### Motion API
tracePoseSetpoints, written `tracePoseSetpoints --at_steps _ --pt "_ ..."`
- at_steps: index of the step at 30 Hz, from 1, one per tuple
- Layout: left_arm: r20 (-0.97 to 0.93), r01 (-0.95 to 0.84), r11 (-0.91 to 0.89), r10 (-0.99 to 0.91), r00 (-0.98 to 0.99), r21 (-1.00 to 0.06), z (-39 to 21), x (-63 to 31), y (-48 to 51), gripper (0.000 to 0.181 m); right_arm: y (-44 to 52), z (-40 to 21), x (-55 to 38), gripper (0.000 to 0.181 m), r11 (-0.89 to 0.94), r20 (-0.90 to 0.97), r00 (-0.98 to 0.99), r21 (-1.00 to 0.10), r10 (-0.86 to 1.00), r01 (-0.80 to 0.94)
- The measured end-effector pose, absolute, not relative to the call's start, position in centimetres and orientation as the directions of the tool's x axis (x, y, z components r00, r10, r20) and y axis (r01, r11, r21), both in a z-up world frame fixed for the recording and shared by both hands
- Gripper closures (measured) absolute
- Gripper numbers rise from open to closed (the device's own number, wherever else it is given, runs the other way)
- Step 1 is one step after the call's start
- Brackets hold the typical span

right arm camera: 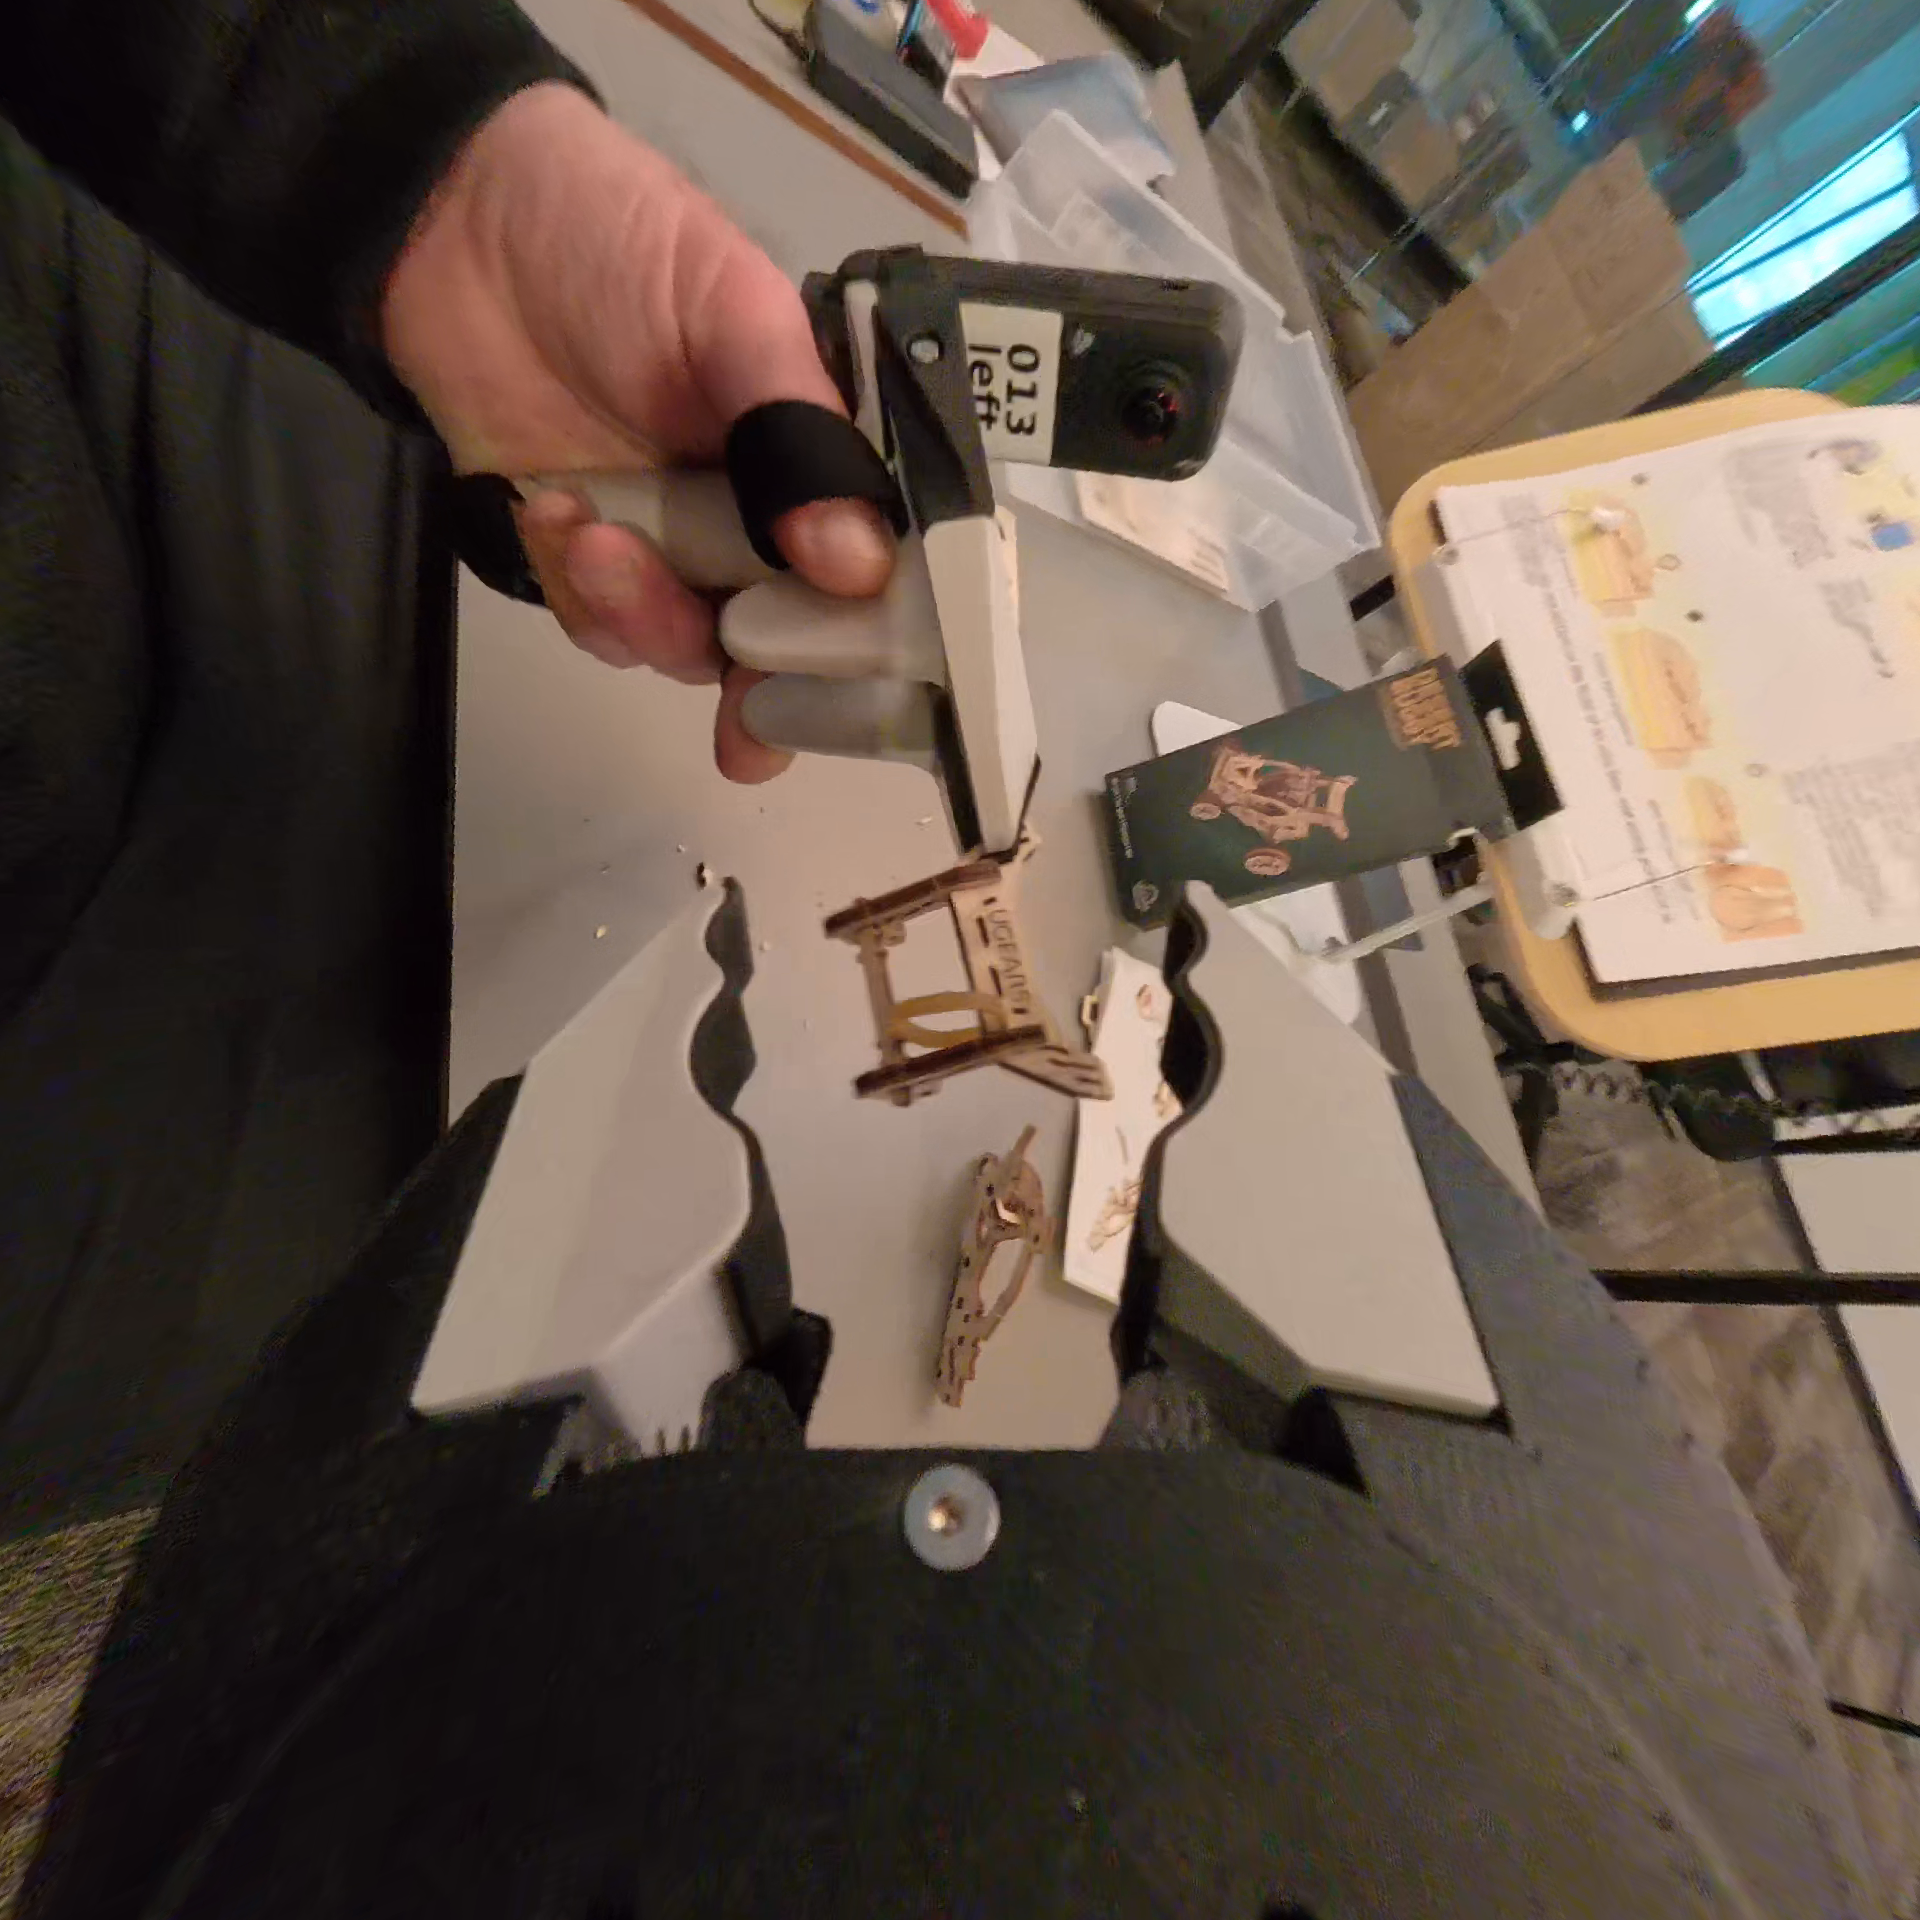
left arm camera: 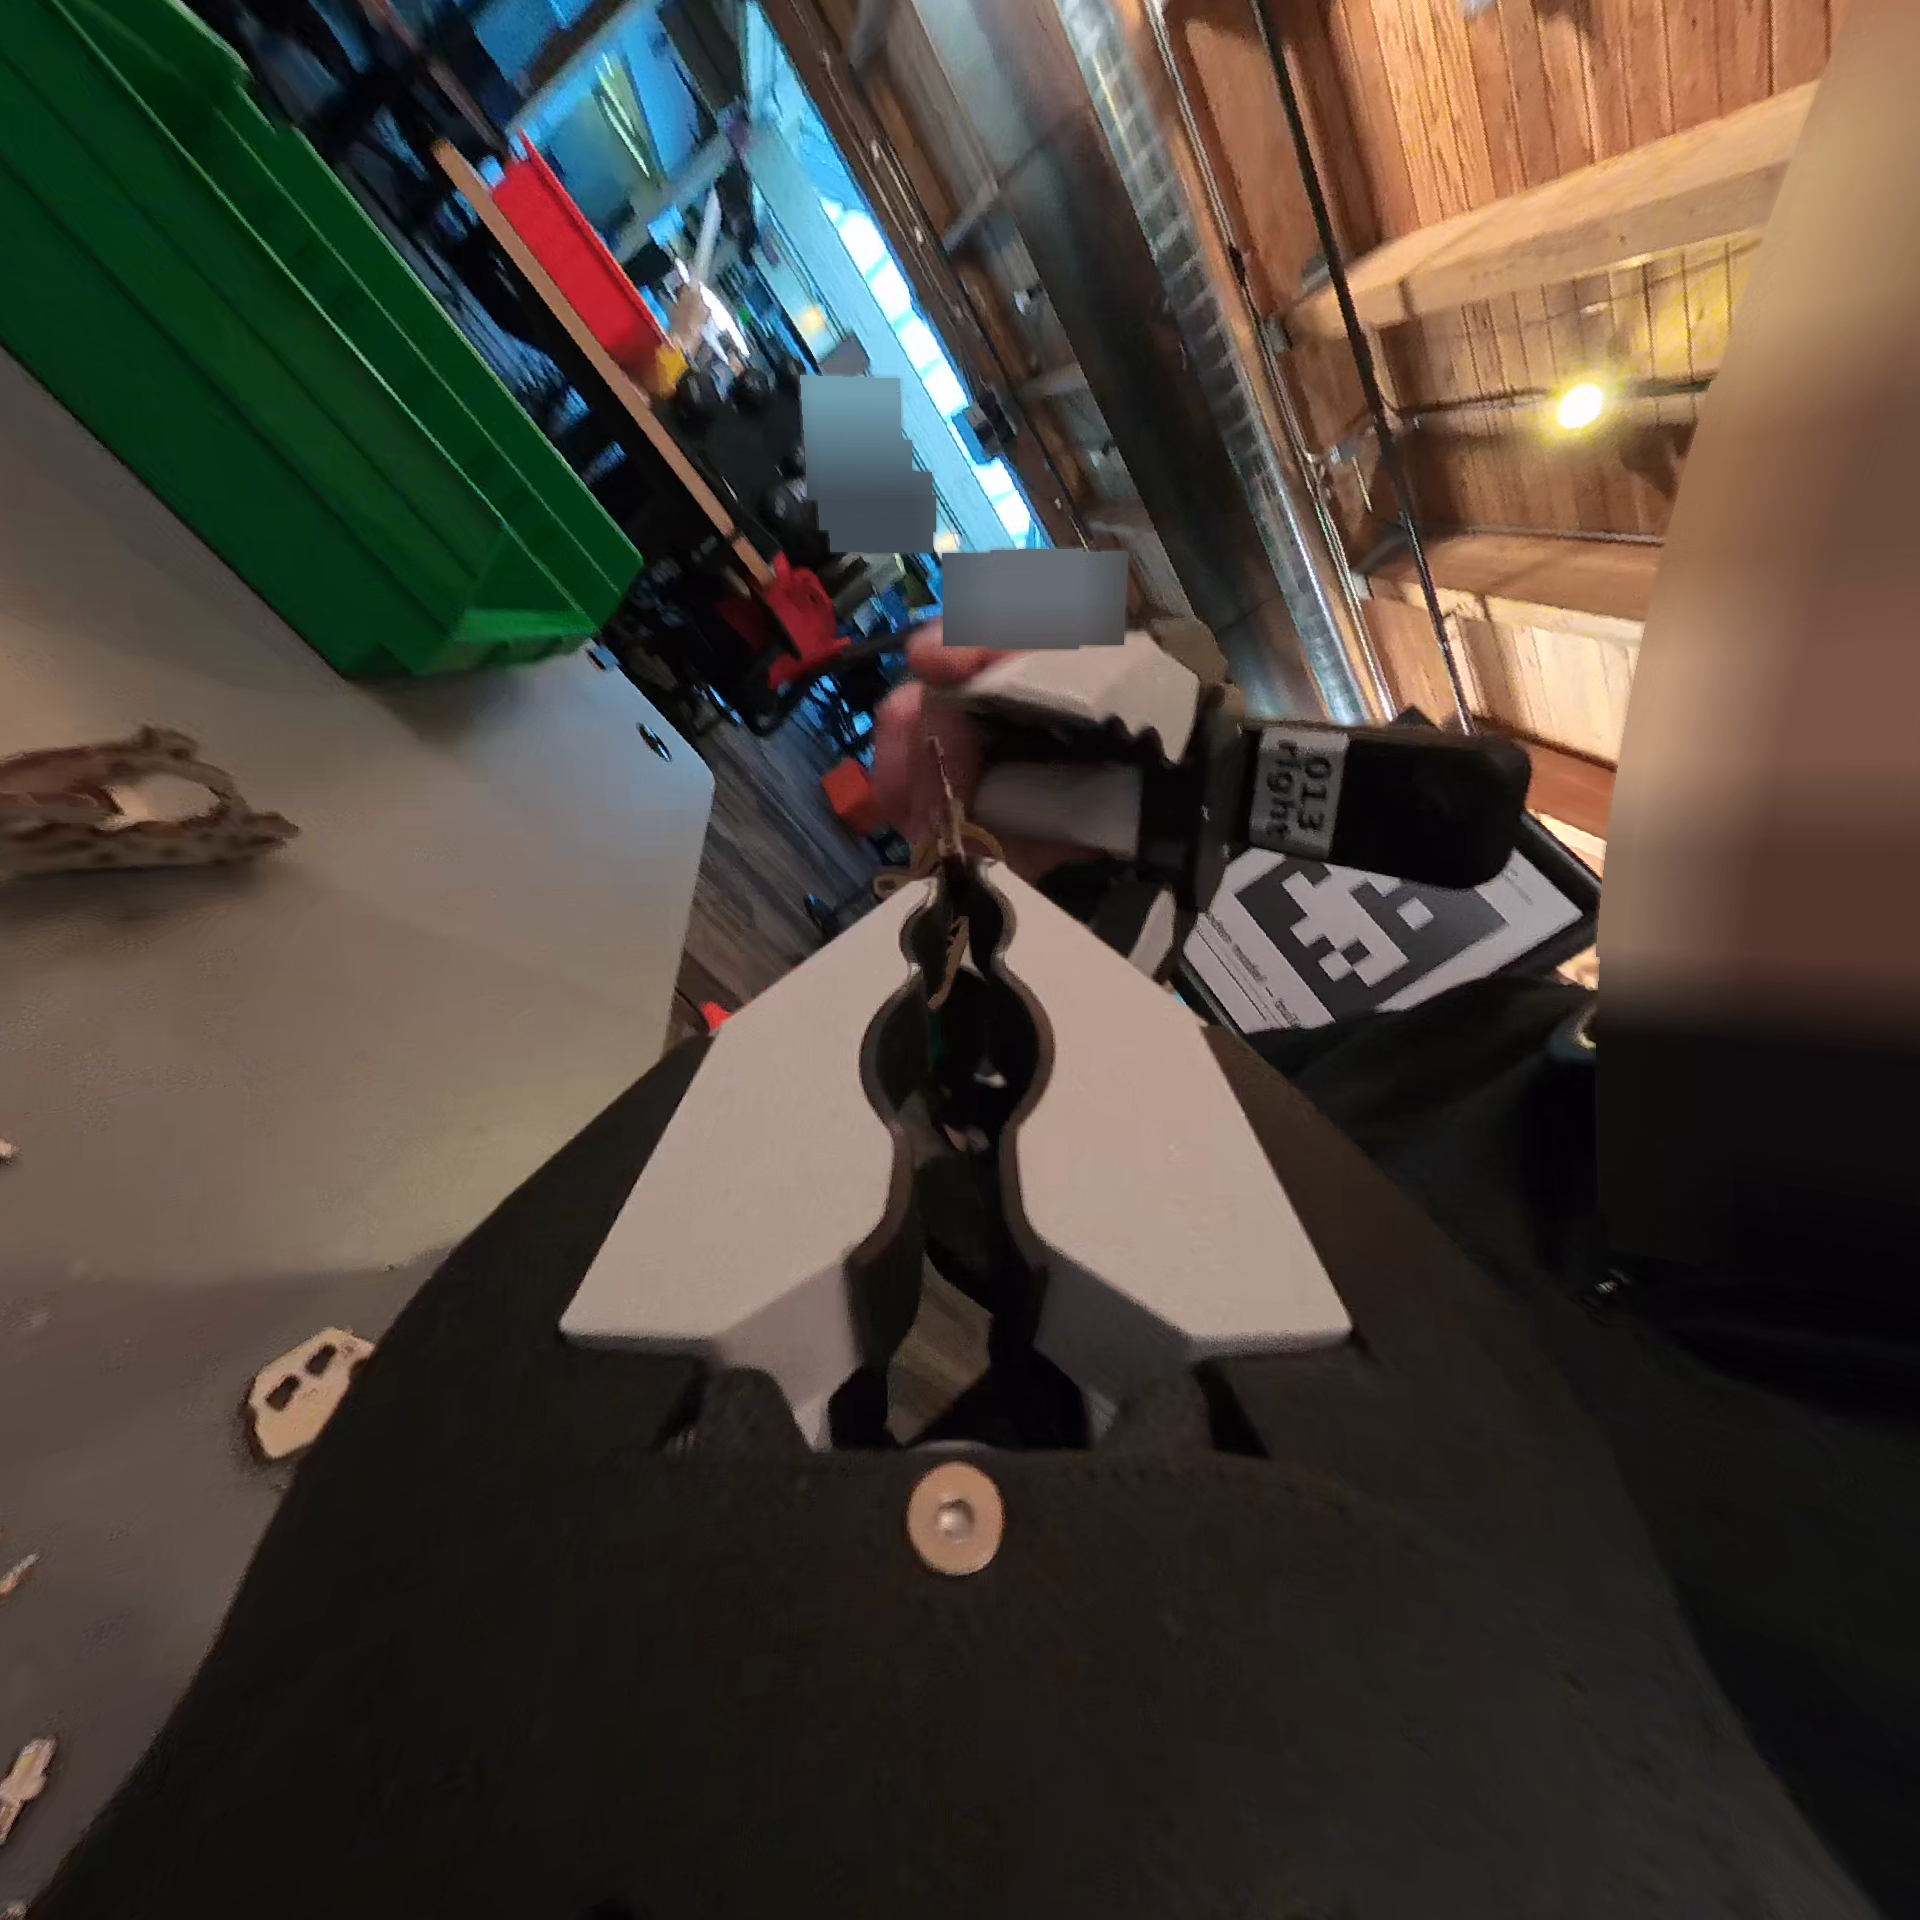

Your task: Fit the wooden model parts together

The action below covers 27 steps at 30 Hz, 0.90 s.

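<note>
In the right wrist view, a hand holds my left gripper (right arm camera: 1003, 831), shut on the top corner of a small wooden model frame (right arm camera: 966, 987) that hangs above the grey table (right arm camera: 582, 790). My right gripper (right arm camera: 956, 904) is open and empty, and the frame shows between its fingers, a little ahead. In the left wrist view my left gripper (left arm camera: 951, 883) is shut on the frame (left arm camera: 940, 831), seen edge-on, with the right gripper (left arm camera: 982, 748) just beyond it. A loose curved wooden part (right arm camera: 992, 1257) lies on the table below the frame.
A white sheet of parts (right arm camera: 1117, 1122), a dark green package (right arm camera: 1320, 800) and a clipboard with instructions (right arm camera: 1714, 707) lie to the right. Green bins (left arm camera: 260, 364), a wooden piece (left arm camera: 135, 810) and small offcuts (left arm camera: 301, 1392) sit on the table's left. The table edge (left arm camera: 696, 883) is close. Left and right tips are no more than a few centimetres apart.
</note>
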<state>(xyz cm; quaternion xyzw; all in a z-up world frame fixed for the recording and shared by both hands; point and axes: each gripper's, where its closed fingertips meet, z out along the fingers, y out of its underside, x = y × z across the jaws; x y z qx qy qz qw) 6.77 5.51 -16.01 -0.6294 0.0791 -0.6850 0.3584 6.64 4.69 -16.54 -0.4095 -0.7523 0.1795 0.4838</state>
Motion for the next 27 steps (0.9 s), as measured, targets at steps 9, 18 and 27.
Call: tracePoseSetpoints --at_steps 9,18,27 --pt "0.748 0.552 -0.627 -0.664 -0.01 -0.549 -13.1 5.5 6.6 0.18 3.9 -14.1 7.0 0.167 0.532 0.584 -0.027 -0.719 0.812 0.446" --pt "0.693 0.56 -0.562 -0.72 0.03 -0.609 -12.3 6.8 6.0 0.18 5.0 -13.6 6.3 0.181 0.471 0.592 0.172 -0.758 0.787 0.452" --pt "0.682 0.601 -0.532 -0.731 0.031 -0.597 -11.9 7.0 6.2 0.18 5.6 -13.4 7.2 0.175 0.445 0.591 0.255 -0.772 0.765 0.453"
